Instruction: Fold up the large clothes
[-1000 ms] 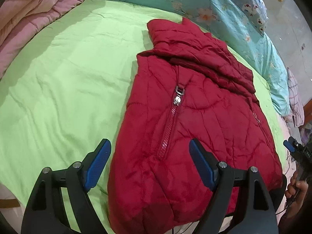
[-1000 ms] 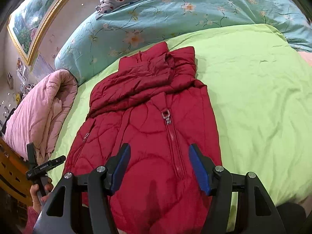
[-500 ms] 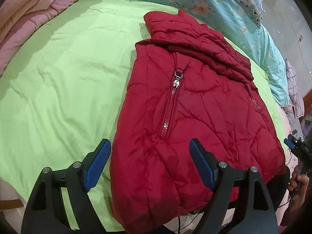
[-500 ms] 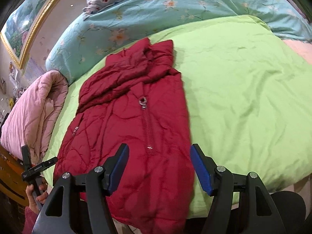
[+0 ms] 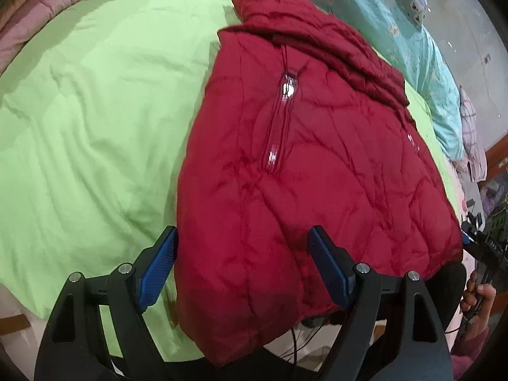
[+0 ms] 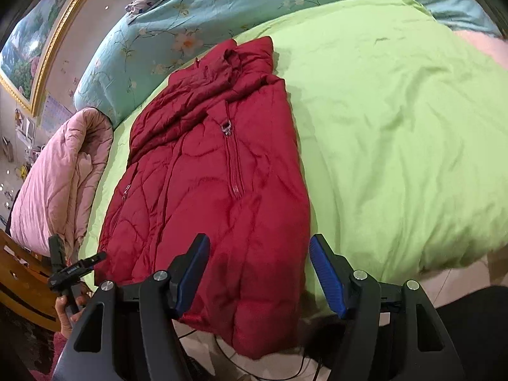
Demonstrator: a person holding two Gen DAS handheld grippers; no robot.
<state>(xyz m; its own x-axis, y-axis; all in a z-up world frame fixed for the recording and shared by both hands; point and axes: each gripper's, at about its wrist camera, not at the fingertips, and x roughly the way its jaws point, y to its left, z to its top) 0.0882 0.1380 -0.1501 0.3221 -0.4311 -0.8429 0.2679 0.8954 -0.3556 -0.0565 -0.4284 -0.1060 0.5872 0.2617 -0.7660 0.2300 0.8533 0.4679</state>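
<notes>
Green sheet [image 6: 397, 133] bare beside red jacket [image 6: 216, 190]; pink quilt [image 6: 60, 177] crowds other side.

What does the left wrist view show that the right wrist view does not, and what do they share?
Only the left wrist view: the left gripper up close, fingers apart, and a pink quilt at its top-left corner. Only the right wrist view: the right gripper up close, fingers apart, a gold-framed picture, and a wooden chair. Both: the red jacket lying zipped on the green bedspread, its hem overhanging the bed edge, and the teal floral quilt beyond.
</notes>
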